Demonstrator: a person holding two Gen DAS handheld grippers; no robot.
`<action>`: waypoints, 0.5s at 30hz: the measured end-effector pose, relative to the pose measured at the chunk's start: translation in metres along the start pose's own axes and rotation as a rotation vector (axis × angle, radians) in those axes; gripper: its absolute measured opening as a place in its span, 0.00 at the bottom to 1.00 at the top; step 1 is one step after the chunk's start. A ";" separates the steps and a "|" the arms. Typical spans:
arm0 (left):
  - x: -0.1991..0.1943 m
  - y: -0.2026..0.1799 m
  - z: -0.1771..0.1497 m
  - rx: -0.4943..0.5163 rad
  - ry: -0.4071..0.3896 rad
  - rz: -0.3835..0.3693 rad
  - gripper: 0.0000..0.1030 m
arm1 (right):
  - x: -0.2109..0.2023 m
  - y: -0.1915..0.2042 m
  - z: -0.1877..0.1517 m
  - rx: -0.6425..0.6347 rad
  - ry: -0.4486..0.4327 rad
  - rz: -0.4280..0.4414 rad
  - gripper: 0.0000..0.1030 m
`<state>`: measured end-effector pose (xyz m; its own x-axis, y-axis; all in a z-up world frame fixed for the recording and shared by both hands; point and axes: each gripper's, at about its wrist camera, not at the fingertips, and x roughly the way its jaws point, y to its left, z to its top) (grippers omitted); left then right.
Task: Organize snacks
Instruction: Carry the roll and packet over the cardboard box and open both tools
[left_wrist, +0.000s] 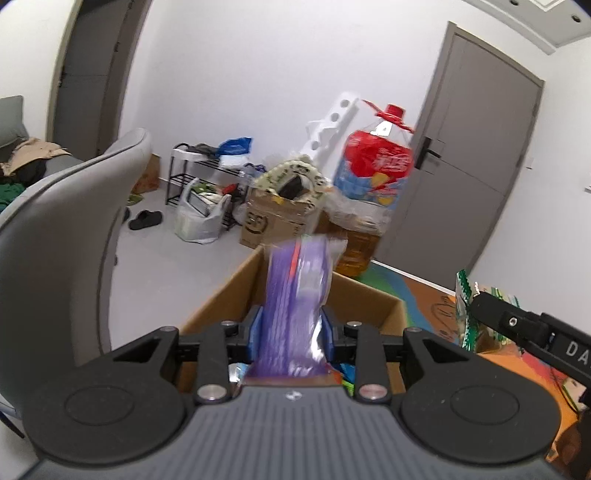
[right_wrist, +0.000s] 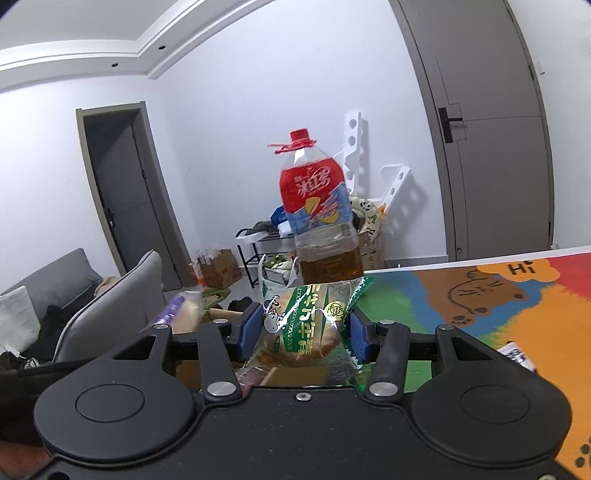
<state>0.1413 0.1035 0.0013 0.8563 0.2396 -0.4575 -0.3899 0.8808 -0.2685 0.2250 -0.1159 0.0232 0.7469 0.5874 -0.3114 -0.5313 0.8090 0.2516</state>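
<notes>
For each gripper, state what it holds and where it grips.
Left gripper: purple snack packet, near its lower end. Right gripper: green wrapped bread, by its sides.

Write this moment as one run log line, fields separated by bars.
left gripper: shut on purple snack pack | right gripper: shut on green bread pack | cardboard box: below

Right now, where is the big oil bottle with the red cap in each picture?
Left wrist view: the oil bottle stands right of centre, just behind the purple snack and the cardboard box.
Right wrist view: the oil bottle stands at the centre, right behind the green bread packet.
Shared landmark: the white board with holes leaning on the wall behind the bottle.
</notes>
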 end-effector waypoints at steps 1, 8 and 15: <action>0.002 0.001 0.000 0.002 -0.002 0.005 0.32 | 0.004 0.003 0.000 -0.002 0.004 -0.001 0.48; -0.002 0.017 0.006 -0.033 -0.004 -0.003 0.44 | 0.024 0.017 -0.001 0.011 0.022 0.031 0.48; -0.011 0.026 0.010 -0.048 -0.014 -0.002 0.64 | 0.024 0.019 -0.001 0.034 0.005 0.068 0.69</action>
<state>0.1251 0.1281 0.0077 0.8619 0.2435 -0.4449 -0.4034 0.8607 -0.3105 0.2323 -0.0862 0.0194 0.7074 0.6411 -0.2976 -0.5668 0.7661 0.3031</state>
